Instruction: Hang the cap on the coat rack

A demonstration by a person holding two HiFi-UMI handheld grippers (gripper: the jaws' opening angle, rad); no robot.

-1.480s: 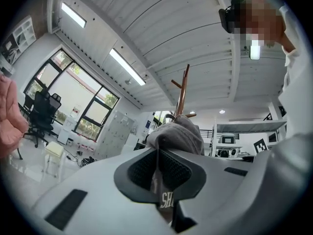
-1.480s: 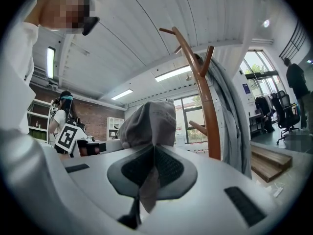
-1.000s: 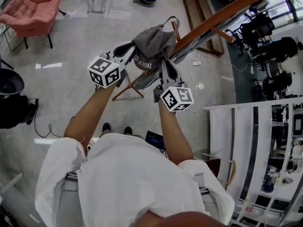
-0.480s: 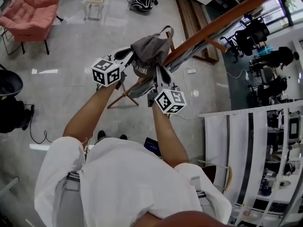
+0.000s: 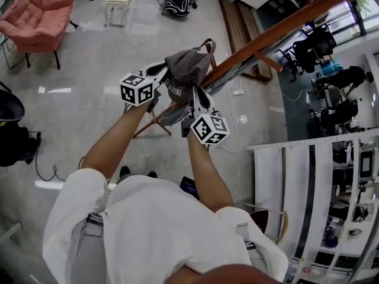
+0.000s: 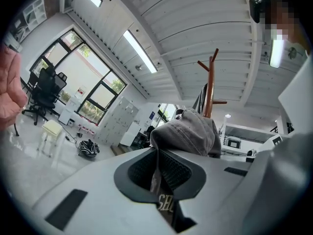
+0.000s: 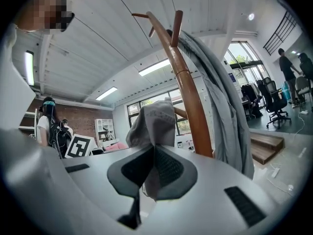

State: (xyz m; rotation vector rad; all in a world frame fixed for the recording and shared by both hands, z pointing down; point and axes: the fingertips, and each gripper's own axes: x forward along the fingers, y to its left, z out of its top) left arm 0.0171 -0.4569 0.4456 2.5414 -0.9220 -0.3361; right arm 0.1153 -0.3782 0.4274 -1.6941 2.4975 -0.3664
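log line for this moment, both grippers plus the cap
left gripper: shut on grey fabric cap | right gripper: shut on same cap | cap: held up beside brown wooden coat rack, not yet hung

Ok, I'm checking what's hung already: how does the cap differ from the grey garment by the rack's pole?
The cap is pinched in the jaws of the left gripper and right gripper; the garment hangs free on the coat rack. The cap is darker with lettering; the garment is paler, plain. Both are grey cloth.
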